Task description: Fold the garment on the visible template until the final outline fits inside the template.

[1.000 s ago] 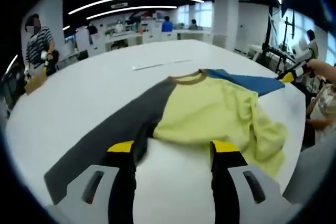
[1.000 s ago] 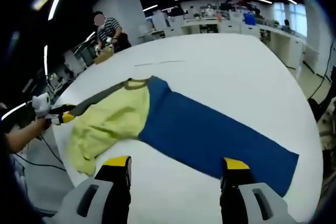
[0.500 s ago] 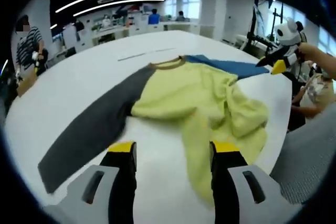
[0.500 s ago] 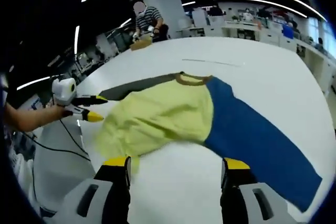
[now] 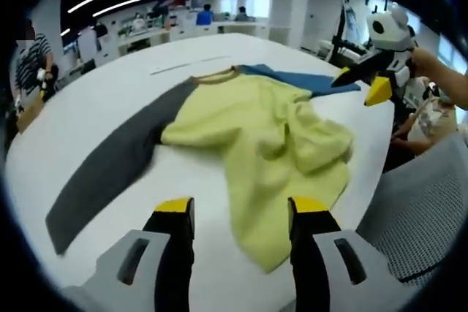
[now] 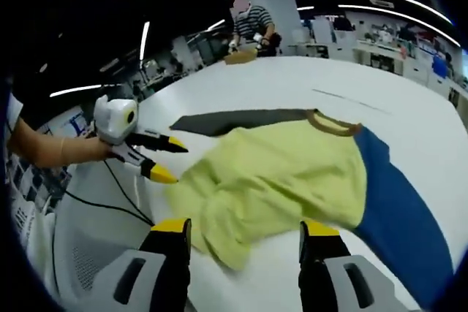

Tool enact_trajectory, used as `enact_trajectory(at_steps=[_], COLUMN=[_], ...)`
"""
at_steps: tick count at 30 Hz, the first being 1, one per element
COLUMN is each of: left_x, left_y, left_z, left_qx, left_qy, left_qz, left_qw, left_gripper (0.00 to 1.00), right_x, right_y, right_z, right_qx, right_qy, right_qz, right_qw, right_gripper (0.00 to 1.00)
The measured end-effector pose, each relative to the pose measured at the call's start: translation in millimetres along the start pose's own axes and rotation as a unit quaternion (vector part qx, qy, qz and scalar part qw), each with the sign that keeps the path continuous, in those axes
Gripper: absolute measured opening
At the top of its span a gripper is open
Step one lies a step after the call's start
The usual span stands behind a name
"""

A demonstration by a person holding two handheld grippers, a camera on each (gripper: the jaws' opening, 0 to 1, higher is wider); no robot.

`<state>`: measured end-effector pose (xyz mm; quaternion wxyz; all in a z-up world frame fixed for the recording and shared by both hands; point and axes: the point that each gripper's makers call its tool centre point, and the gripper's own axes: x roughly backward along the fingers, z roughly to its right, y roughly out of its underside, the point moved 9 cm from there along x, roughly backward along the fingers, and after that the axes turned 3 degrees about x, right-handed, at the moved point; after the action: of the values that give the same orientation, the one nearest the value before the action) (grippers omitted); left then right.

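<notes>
A shirt lies on the white table [image 5: 95,115], with a crumpled yellow body [image 5: 270,144], a grey sleeve [image 5: 110,173] and a blue sleeve [image 5: 307,78]. My left gripper [image 5: 238,213] hovers open just short of the yellow hem, holding nothing. In the right gripper view the same shirt shows its yellow body [image 6: 285,173], grey sleeve [image 6: 234,118] and blue sleeve [image 6: 398,202]. My right gripper [image 6: 245,231] is open above the hem's edge. The right gripper [image 5: 360,87] also appears at the table's right side, and the left gripper [image 6: 170,160] beside the hem, both open. A faint line [image 5: 186,66] marks the table beyond the collar.
The hem hangs near the table's edge. Grey mesh chairs [image 5: 409,210] [image 6: 88,253] stand just off that edge, and a black cable [image 6: 124,199] trails from the left gripper. A person in a striped shirt [image 6: 248,23] works at the far side. Desks fill the background.
Both cameras have swung round toward the shirt's hem end, and each view now has the other gripper larger and nearer. The crumpled yellow hem lies closer to my jaws. Both grippers stay open.
</notes>
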<state>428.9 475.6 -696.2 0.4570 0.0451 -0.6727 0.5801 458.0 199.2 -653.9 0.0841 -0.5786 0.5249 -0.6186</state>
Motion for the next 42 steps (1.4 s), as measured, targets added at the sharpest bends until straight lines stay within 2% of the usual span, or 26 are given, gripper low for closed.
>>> enact_trajectory(at_steps=[11, 20, 25, 31, 42], left_x=[5, 7, 9, 9, 7], left_y=[15.3, 20.8, 25.6, 32.0, 36.6], left_z=[4.7, 6.1, 5.6, 7.1, 10.7], left_qx=[-0.011, -0.020, 0.001, 0.010, 0.022], left_qy=[-0.003, -0.009, -0.015, -0.018, -0.011], left_qz=[-0.036, -0.055, -0.054, -0.065, -0.071], left_qw=[0.9993, 0.9982, 0.9985, 0.9977, 0.9971], left_gripper=[0.43, 0.38, 0.33, 0.28, 0.22], right_x=[-32, -64, -79, -94, -108], right_y=[-15.0, -11.0, -4.7, 0.6, 10.2], right_z=[-29, -48, -55, -55, -46], right_qx=[0.060, 0.104, 0.119, 0.137, 0.162], right_qy=[-0.036, -0.052, -0.047, -0.040, -0.002], right_qz=[0.005, -0.012, -0.020, -0.030, -0.072], right_qw=[0.9976, 0.9931, 0.9915, 0.9893, 0.9841], right_gripper=[0.42, 0.30, 0.24, 0.13, 0.10])
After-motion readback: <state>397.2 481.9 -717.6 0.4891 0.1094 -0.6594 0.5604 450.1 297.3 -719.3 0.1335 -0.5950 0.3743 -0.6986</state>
